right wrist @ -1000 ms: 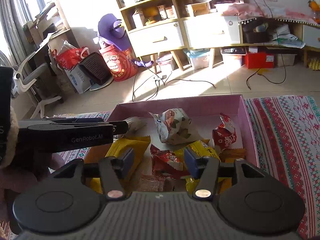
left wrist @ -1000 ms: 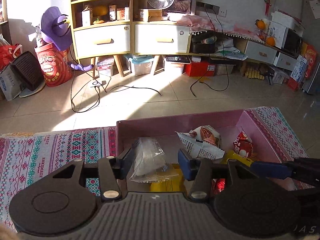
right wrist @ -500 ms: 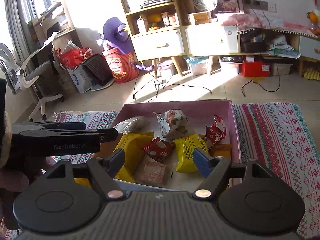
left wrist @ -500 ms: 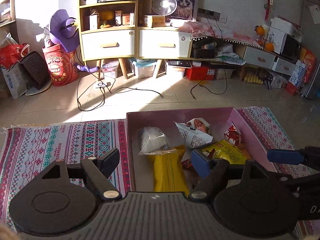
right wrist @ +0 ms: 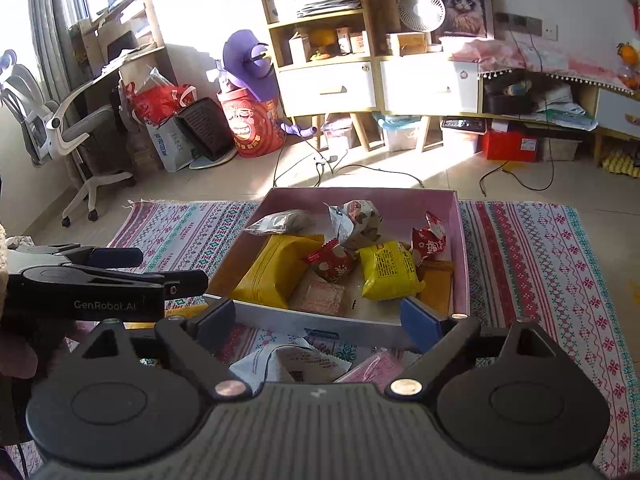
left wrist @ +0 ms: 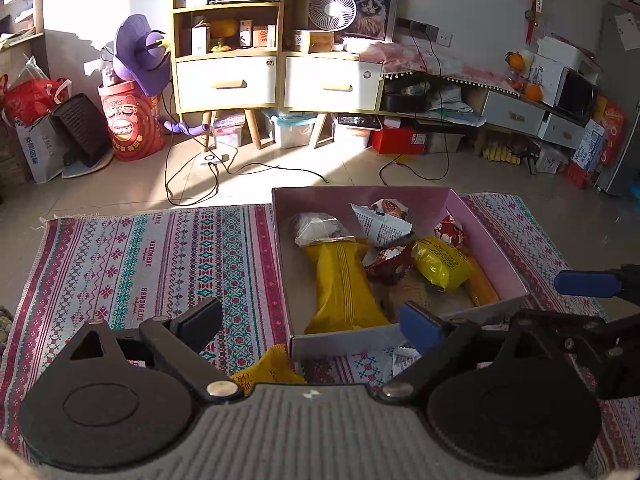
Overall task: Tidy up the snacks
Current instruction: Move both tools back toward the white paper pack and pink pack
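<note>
Both tools drawn back from pink cardboard box [left wrist: 486, 236], jaws opening, empty, crinkly foil packets inside, woven rug [left wrist: 160, 256]

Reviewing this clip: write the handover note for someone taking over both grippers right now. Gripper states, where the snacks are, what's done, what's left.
Left gripper: jaws opening, nothing between them.
Right gripper: jaws opening, nothing held.
Pink box sits on the patterned rug. Inside: long yellow pack, small yellow pack, red wrappers, a clear bag at the back.
Done: most snacks are in the box.
Left: an orange-yellow packet and a white packet lie on the rug in front of the box; a pink one beside them.
</note>
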